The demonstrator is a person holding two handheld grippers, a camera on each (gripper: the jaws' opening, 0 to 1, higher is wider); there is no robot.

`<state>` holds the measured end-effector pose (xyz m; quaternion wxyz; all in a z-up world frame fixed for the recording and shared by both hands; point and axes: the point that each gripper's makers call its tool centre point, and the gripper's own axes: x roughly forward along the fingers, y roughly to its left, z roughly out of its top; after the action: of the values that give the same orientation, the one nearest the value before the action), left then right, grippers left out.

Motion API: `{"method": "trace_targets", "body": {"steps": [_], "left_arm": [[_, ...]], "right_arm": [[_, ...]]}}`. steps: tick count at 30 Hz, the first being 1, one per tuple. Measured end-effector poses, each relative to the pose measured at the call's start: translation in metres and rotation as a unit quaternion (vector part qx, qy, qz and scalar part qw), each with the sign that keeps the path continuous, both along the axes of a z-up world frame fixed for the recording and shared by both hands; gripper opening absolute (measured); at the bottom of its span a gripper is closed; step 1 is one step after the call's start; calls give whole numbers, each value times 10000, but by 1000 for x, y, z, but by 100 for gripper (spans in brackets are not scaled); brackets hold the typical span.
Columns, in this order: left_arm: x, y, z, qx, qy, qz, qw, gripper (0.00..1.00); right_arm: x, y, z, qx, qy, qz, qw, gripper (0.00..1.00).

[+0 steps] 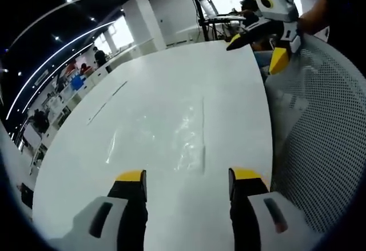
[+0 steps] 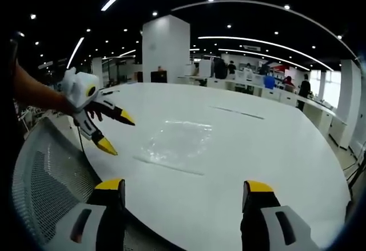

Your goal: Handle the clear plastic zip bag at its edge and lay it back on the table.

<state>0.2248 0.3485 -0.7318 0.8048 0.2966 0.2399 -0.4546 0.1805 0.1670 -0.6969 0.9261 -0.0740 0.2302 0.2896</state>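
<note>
1. A clear, thin plastic zip bag (image 1: 186, 134) is seen lying flat on the large white round-edged table (image 1: 154, 85); in the right gripper view the same bag (image 2: 174, 142) lies at about 12 o'clock from the jaws, near the middle of the tabletop.
2. The bag is almost see-through: it is made out chiefly by wrinkles, pale glare and one straight ridge along an edge, which is taken to be the zip strip.
3. The left gripper (image 1: 187, 176), grey-white with yellow-tipped black jaws, is held with its jaws spread wide and nothing between them; the bag lies just beyond the tips, untouched.
4. The right gripper (image 2: 182, 187) is likewise held with jaws parted and nothing grasped, over the table's near edge, the bag well ahead of it.
5. The right gripper (image 1: 269, 25) is also seen at 1 o'clock in the left gripper view, and the left gripper (image 2: 94, 116) at 9 o'clock in the right gripper view, each held by a bare forearm.
6. A grey mesh chair back (image 1: 320, 119) is cut off at the view's edge.
7. The bag's far outline is hard to trace against the white surface.
8. No writing or label can be read on the bag or grippers.
</note>
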Motion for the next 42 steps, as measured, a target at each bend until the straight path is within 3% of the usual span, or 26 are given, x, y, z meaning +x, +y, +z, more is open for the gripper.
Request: {"method": "trace_targets", "body": {"steps": [23,42], "left_arm": [[6,-22,-11,123,353,-273,9989,36],[11,-31,-31,274,672,-423,9965,26]], "right_arm": [[0,-1,-1,11,15,-15,10000,82],[-1,-2,-2,1,51,-38,10000,79]]}}
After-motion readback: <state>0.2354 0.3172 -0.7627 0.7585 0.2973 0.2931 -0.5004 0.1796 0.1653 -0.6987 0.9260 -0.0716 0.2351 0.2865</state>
